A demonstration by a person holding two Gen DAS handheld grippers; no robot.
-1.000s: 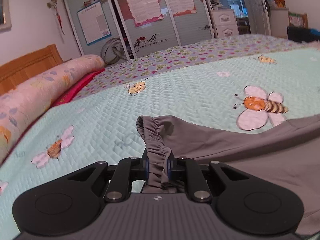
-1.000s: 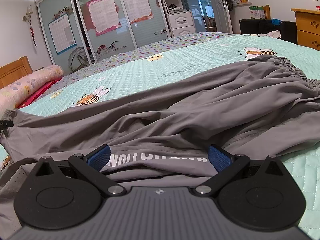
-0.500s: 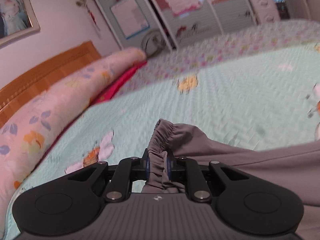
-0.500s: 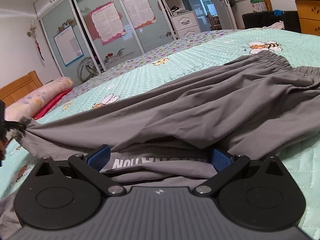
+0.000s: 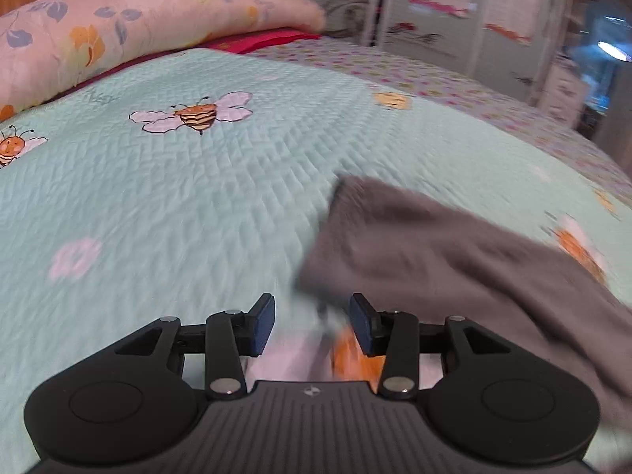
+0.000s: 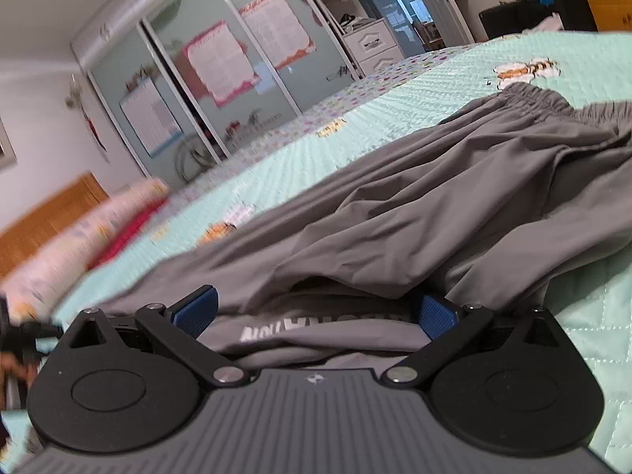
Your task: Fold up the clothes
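The one garment in view, a pair of grey lightweight trousers with an elasticated waistband [image 6: 454,197], lies spread lengthwise across the mint-green quilted bedspread printed with bees [image 5: 197,197], its gathered waistband toward the far right in the right wrist view and one elastic leg cuff [image 5: 355,213] resting flat on the quilt in the left wrist view. The left gripper [image 5: 312,324] has just been opening; its blue pads stand apart with nothing between them, and the cuff lies just ahead and to the right of the right-hand pad, apart from both. The right gripper [image 6: 316,312] is spread wide, its two blue pads straddling a bunched fold of grey cloth bearing white lettering [image 6: 316,330]; the pads do not appear to press on it, so the cloth is judged not to be gripped. Progress is judged early: the leg appears pulled out straight and laid down, but the cloth is heavily creased along its middle and no clean fold is visible; smoothing, folding leg onto leg, and folding along the length remain. Count: one pair of trousers, two grippers, one long floral bolster pillow [image 5: 118,27] at the wooden headboard [image 6: 43,221], and one bedspread.
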